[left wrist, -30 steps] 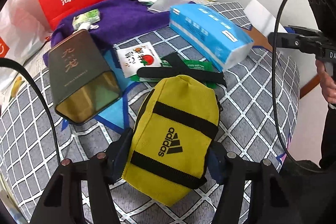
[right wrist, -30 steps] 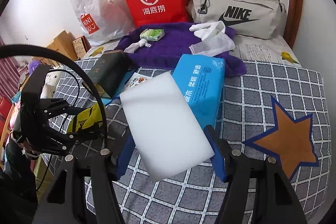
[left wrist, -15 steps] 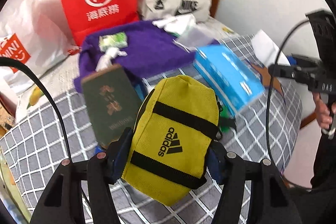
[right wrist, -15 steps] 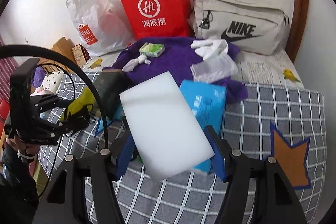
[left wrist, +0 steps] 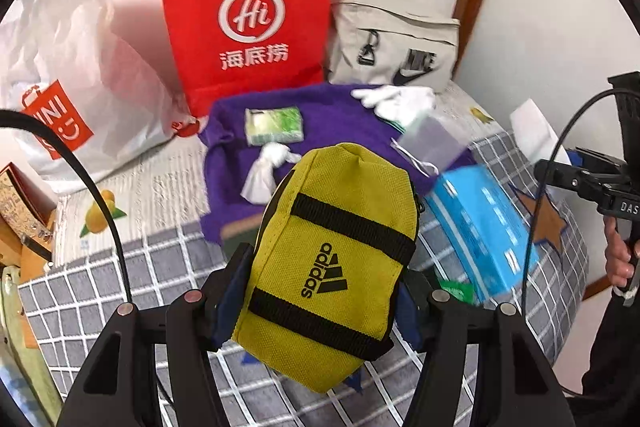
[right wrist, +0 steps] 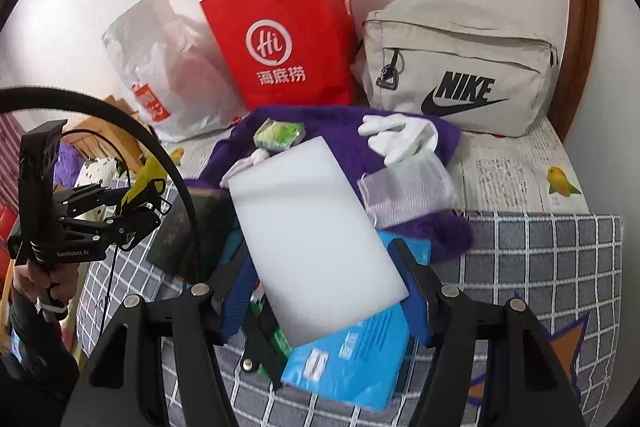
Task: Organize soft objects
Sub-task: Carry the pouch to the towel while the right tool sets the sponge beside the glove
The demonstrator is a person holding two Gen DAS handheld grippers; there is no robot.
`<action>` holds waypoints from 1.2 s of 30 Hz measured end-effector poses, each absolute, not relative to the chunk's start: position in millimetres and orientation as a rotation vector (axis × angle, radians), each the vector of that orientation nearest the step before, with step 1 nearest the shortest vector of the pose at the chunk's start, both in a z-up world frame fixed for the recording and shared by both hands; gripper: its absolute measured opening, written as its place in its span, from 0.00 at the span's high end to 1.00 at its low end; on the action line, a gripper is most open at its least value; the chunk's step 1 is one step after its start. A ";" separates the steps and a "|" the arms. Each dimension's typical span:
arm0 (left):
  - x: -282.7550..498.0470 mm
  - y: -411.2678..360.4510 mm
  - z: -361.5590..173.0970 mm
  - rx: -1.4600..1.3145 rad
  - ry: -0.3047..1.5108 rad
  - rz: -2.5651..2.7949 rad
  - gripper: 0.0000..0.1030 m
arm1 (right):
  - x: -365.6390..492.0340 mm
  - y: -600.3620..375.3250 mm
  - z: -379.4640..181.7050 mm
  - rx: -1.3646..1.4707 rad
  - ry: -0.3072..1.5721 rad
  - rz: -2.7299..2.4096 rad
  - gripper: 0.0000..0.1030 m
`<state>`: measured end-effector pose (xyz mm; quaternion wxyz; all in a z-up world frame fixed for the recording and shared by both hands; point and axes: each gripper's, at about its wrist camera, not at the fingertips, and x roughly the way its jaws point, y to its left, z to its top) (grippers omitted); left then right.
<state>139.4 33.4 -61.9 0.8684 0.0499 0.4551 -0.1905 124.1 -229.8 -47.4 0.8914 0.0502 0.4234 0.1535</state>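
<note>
My left gripper [left wrist: 320, 291] is shut on a yellow pouch [left wrist: 332, 263] with black straps, held off the bed. Seen from the right wrist view, that same left gripper [right wrist: 138, 193] hangs at the far left with the yellow pouch [right wrist: 148, 175] in it. My right gripper [right wrist: 324, 291] is shut on a white foam block [right wrist: 312, 235], lifted above the blue tissue pack [right wrist: 352, 359]. The purple towel [left wrist: 332, 123] lies behind, carrying a green packet [left wrist: 274, 125], white gloves [left wrist: 396, 99] and a clear pouch [left wrist: 430, 143].
A red paper bag [left wrist: 248, 19], a white plastic bag [left wrist: 68, 83] and a beige sports bag [left wrist: 396, 47] stand along the wall. A dark green box [right wrist: 188, 231] lies on the checked bedspread [right wrist: 540, 259]. The bed's edge drops off at the left.
Both grippers rose and moved toward the wall with their loads; the towel and bags now fill more of both views. The left gripper rolled slightly. Neither grip changed.
</note>
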 end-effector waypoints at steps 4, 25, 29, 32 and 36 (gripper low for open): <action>157.9 34.1 -57.2 0.096 0.945 -0.374 0.40 | 142.8 -232.8 -48.4 0.105 0.886 0.302 0.38; 227.6 32.2 -70.5 0.067 0.976 -0.359 0.40 | 230.2 -227.5 -81.6 0.099 0.959 0.249 0.38; 236.4 36.6 -74.6 0.072 0.980 -0.339 0.40 | 247.1 -224.0 -86.1 0.093 0.981 0.255 0.38; 240.3 39.6 -76.1 0.063 0.981 -0.339 0.40 | 266.8 -218.5 -94.1 0.070 1.014 0.237 0.38; 244.1 39.5 -79.9 0.072 0.984 -0.339 0.40 | 288.4 -209.9 -106.1 0.059 1.057 0.235 0.38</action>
